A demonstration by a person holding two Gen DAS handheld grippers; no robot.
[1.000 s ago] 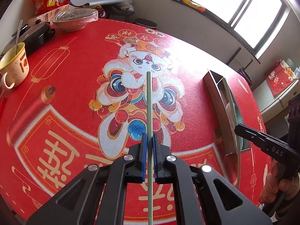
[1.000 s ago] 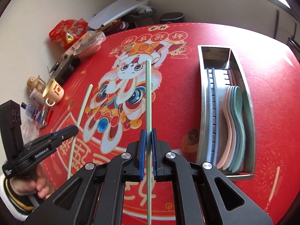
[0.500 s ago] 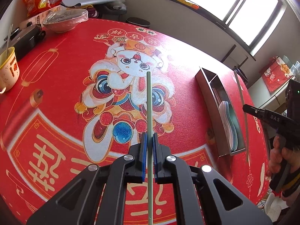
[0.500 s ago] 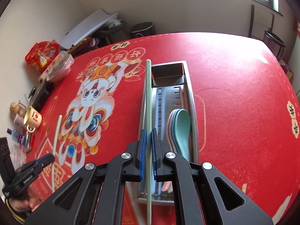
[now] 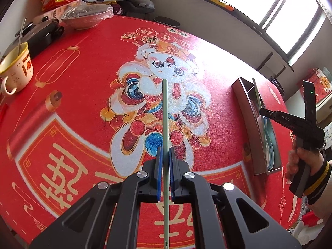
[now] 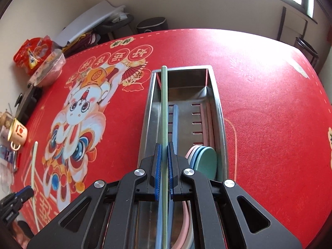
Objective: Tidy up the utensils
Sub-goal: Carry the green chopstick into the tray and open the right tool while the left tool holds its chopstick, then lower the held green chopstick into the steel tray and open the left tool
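The right gripper (image 6: pixel 164 161) pinches a pale green chopstick (image 6: pixel 164 108) above the steel tray (image 6: pixel 220 112) at frame centre; the left gripper (image 5: pixel 165 166) clamps another green chopstick (image 5: pixel 165 114) over the red tablecloth (image 5: pixel 83 83).

The middle of the red surface (image 5: pixel 87 95) lies bare, so a tool could pass freely there. Along its left edge stand a mug (image 5: pixel 15 70), a black pot (image 5: pixel 39 35) and a covered bowl (image 5: pixel 87 17). The metal tray (image 6: pixel 217 112) is open in its far part, but spoons (image 6: pixel 205 159) and a blue chopstick (image 6: pixel 175 124) fill its near part.
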